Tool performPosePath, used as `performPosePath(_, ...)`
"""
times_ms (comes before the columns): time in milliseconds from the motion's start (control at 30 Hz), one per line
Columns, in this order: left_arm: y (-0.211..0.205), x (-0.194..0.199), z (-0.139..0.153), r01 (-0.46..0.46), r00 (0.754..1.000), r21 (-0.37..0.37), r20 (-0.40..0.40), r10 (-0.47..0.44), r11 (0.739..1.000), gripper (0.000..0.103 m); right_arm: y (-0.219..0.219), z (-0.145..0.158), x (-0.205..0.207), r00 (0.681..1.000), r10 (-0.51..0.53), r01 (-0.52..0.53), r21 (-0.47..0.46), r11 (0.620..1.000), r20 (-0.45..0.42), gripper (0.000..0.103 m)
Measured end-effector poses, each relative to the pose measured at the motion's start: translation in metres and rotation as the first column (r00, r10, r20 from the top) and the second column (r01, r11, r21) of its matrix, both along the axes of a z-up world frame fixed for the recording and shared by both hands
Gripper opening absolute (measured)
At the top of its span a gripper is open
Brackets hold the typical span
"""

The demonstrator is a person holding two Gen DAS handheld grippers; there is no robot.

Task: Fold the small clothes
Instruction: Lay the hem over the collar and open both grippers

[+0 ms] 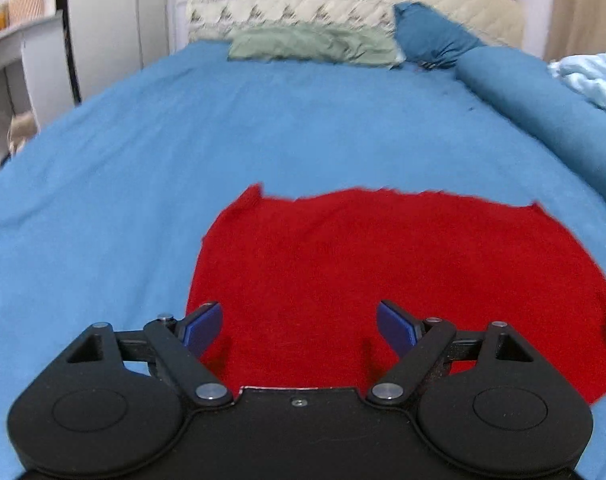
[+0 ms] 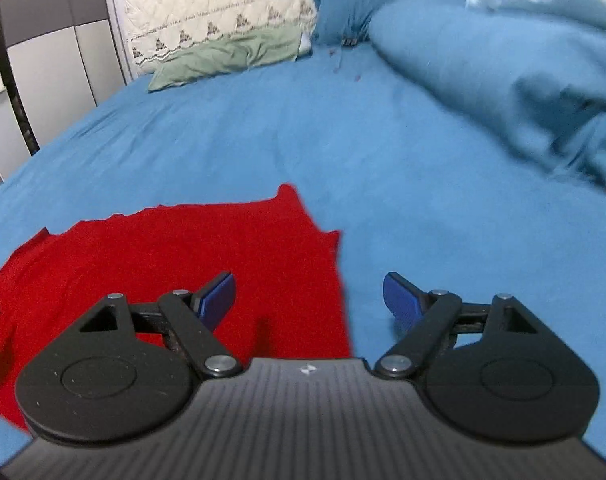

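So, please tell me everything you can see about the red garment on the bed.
The red garment is a plain bright red piece of soft, fuzzy-looking cloth, without any print. It lies spread out nearly flat on the blue bedsheet, with a slightly uneven far edge and small pointed corners. The open left hand-held gripper hovers over its near part; the open right hand-held gripper straddles its right edge. Neither grips it. Its type cannot be told.

left claw [image 1: 299, 330]: black, blue pads | right claw [image 2: 309, 300]: black, ribbed housing
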State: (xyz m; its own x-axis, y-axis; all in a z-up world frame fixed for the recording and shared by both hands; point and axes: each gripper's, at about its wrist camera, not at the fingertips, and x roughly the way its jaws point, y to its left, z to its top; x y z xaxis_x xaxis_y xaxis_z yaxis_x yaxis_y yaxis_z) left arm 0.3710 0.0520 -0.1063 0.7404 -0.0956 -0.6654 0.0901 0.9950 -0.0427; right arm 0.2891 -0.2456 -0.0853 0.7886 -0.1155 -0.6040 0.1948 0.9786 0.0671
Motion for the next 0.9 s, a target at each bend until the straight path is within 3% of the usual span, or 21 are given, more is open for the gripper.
performPosePath(33,-0.006,-0.008,0.007,0.018,1.0,-0.004,0.015,-0.018,1.0,0.09,-0.001,0.008,-0.014,1.0,0.007,-0.007,-0.013,1.0,0.002,0.097)
performPosePath(100,-0.021,-0.016,0.018,0.049,0.998,-0.008,0.027,-0.049,0.999,0.103,-0.002,0.021,-0.029,1.0,-0.004,0.004,-0.024,1.0,-0.007,0.098)
performPosePath(233,-0.055,-0.03,0.019,0.114,0.993,0.029,0.031,-0.115,0.993,0.103,-0.006,0.014,-0.044,0.996,0.012,-0.008,0.045,0.999,-0.089,0.098)
performPosePath(300,-0.07,-0.029,0.013,0.139,0.99,0.028,0.004,-0.139,0.99,0.103,0.0,0.001,-0.051,0.993,0.024,-0.024,0.004,1.0,-0.118,0.097)
performPosePath(433,-0.093,-0.022,0.005,0.166,0.986,-0.017,-0.027,-0.167,0.986,0.103,0.002,-0.021,-0.045,0.994,0.027,-0.03,-0.018,0.999,-0.103,0.096)
performPosePath(500,-0.104,-0.014,0.0,0.179,0.983,-0.012,-0.038,-0.18,0.984,0.103,-0.001,-0.031,-0.042,0.996,0.024,-0.026,-0.022,0.999,-0.087,0.09)
performPosePath(633,-0.12,0.002,-0.01,0.192,0.979,-0.018,-0.064,-0.192,0.981,0.103,-0.007,-0.047,-0.032,0.996,0.034,-0.031,0.029,0.999,-0.078,0.084)
performPosePath(800,-0.133,0.016,-0.028,0.192,0.974,-0.021,-0.12,-0.193,0.981,0.103,-0.004,-0.061,-0.033,0.998,0.015,-0.011,0.052,0.999,-0.064,0.084)
performPosePath(900,-0.137,0.019,-0.036,0.19,0.972,-0.01,-0.14,-0.189,0.982,0.103,-0.001,-0.06,-0.033,0.997,0.052,-0.05,0.021,0.999,-0.057,0.074)
